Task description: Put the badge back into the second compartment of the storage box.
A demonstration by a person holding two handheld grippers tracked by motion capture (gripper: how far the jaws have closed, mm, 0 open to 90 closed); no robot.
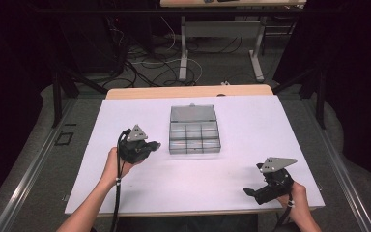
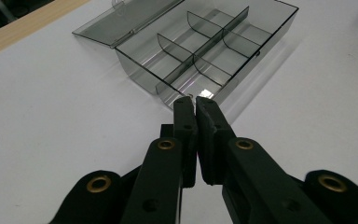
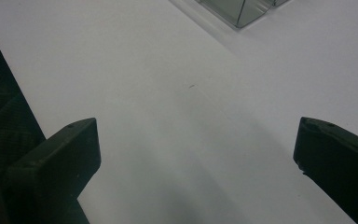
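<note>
Hands first, nearest the table's front edge: the right gripper (image 1: 252, 191) sits low at the near right corner of the white sheet (image 1: 140, 188), its jaws spread wide with nothing but bare sheet between them in the right gripper view. Further in, the left gripper (image 1: 155, 144) hovers at centre-left, jaws pressed together and holding nothing, its tips pointing at the organiser box (image 2: 205, 51) and coming just beside the box's near corner in the left gripper view. Beyond sits that box, clear grey plastic, in the middle of the sheet, lid (image 1: 193, 113) flipped open away from the person, its divided compartments all bare. Past the sheet, the wooden table edge (image 1: 188, 91), then cables on the floor.
</note>
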